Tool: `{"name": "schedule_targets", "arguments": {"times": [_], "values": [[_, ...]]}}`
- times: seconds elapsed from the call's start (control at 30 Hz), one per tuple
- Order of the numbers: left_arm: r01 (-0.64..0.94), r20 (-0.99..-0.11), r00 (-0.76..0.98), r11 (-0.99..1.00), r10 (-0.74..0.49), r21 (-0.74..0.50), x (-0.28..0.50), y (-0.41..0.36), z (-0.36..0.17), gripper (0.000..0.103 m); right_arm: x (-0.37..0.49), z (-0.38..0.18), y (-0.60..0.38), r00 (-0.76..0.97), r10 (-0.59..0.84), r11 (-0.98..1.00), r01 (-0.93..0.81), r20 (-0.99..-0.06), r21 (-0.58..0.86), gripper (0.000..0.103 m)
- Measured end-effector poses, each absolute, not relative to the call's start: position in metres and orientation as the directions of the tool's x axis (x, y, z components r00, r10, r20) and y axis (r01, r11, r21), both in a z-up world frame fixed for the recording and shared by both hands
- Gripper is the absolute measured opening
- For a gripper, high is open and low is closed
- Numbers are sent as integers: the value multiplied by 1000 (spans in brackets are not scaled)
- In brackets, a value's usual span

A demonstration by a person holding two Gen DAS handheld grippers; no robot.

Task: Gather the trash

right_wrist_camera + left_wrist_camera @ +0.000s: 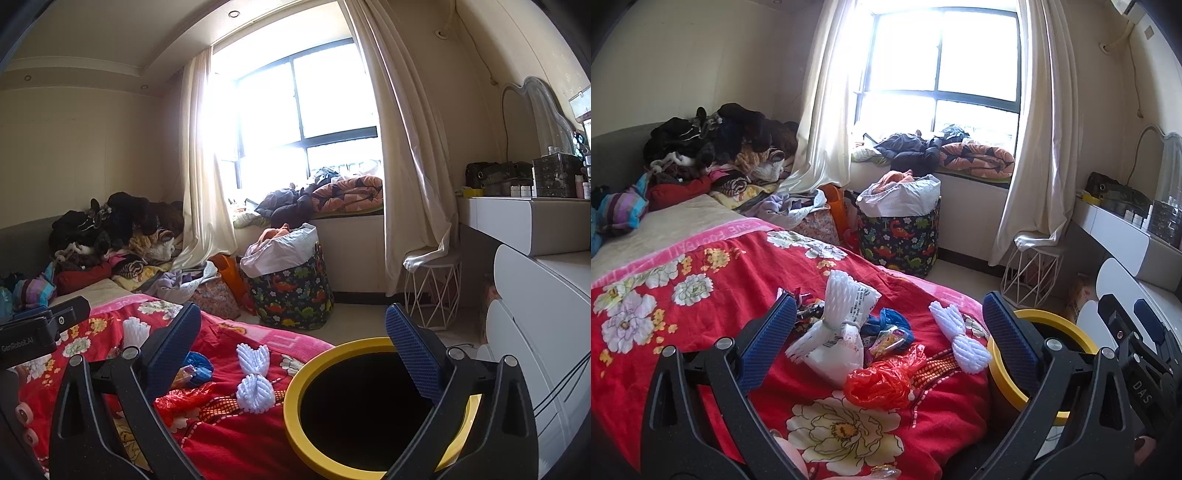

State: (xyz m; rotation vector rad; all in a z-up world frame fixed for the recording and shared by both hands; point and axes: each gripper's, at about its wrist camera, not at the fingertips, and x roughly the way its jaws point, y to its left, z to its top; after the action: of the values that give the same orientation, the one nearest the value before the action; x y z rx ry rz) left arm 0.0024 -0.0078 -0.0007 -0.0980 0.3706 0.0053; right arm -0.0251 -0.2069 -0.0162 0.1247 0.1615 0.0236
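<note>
Trash lies on the red flowered bedspread (701,332): a white plastic bag with a foam net (842,325), a red plastic bag (882,380), a blue bag (892,321), small colourful wrappers (886,341) and a second white foam net (960,339). My left gripper (889,299) hangs open above this pile, holding nothing. A black bin with a yellow rim (295,406) stands against the bed's right side. My right gripper (293,310) is open and empty, with its right finger over the bin mouth. In the right wrist view the foam net (255,384) lies just left of the bin.
A dinosaur-print basket (897,240) full of laundry stands beyond the bed, and a white wire stool (1030,273) is under the curtain. A white dresser (535,314) is close on the right. Clothes (713,147) are heaped at the bed's head.
</note>
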Motion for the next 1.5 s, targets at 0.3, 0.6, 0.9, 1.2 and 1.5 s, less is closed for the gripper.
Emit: {"name": "schedule_targets", "arguments": {"times": [0.3,0.6,0.9,1.2,1.5], "values": [[-26,-365,931,995,-11,-95,2,-11,0,93,-26,-18,-208,986,34,992,-13,-164,127,97],[-23,-368,930,994,-17,-104,1,-5,-1,93,-26,-21,-205,985,39,992,-17,-169,126,97],[-30,-370,929,992,-16,-119,0,-1,-2,93,-21,-24,-197,978,89,991,-67,-187,119,97],[-106,-375,926,982,41,-154,7,28,-4,93,-1,-18,-170,954,194,980,-176,-230,94,97],[-185,-398,912,965,97,-188,18,66,-6,93,26,-15,-147,917,275,961,-263,-289,81,97]]}}
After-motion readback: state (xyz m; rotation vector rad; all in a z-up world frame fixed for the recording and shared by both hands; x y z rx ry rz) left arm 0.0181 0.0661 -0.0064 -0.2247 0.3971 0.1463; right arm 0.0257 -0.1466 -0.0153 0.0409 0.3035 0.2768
